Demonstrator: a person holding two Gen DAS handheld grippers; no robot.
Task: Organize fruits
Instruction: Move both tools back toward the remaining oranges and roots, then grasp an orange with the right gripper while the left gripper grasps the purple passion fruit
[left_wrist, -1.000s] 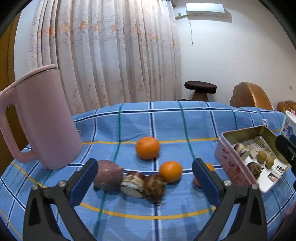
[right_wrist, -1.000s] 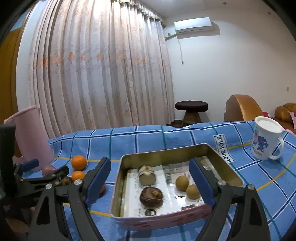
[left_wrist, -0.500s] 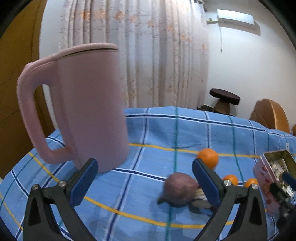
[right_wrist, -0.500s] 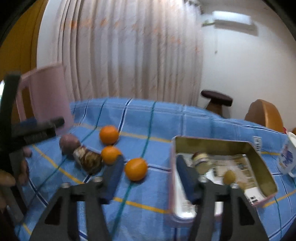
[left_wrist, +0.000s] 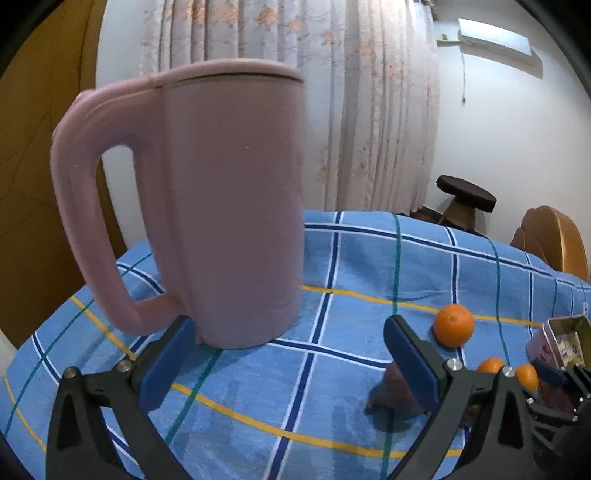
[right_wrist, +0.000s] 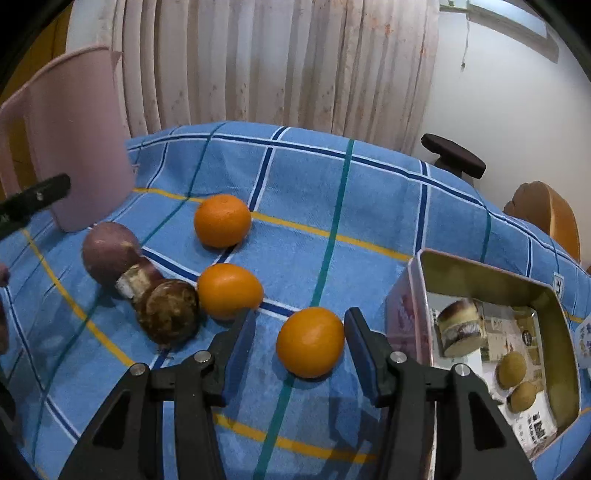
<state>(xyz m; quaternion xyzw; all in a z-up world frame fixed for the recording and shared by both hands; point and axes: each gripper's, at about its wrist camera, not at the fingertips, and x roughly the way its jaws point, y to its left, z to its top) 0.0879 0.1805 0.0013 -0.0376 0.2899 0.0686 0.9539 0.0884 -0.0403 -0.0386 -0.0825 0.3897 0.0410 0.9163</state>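
Three oranges lie on the blue checked cloth: a far one (right_wrist: 222, 220), a middle one (right_wrist: 229, 290) and a near one (right_wrist: 310, 343). My right gripper (right_wrist: 300, 314) straddles the near orange. Its jaws are narrowed, with a gap still showing at the left pad. Left of the oranges lie a purple sweet potato (right_wrist: 109, 251), a cut piece (right_wrist: 136, 282) and a brown taro (right_wrist: 170, 310). My left gripper (left_wrist: 288, 325) stands wide open with nothing in it, just before the pink jug (left_wrist: 229, 203). The far orange (left_wrist: 453, 325) lies to its right.
An open tin (right_wrist: 480, 266) at the right holds a cut root piece (right_wrist: 460, 328) and two small brown fruits (right_wrist: 511, 369). A printed mug (right_wrist: 583, 339) shows at the right edge. Beyond the table are curtains, a dark stool (right_wrist: 452, 158) and a wooden chair (right_wrist: 546, 210).
My right gripper swung left from over the tin down to the near orange, and its jaws narrowed. My left gripper swung left, away from the fruit, up to the pink jug.
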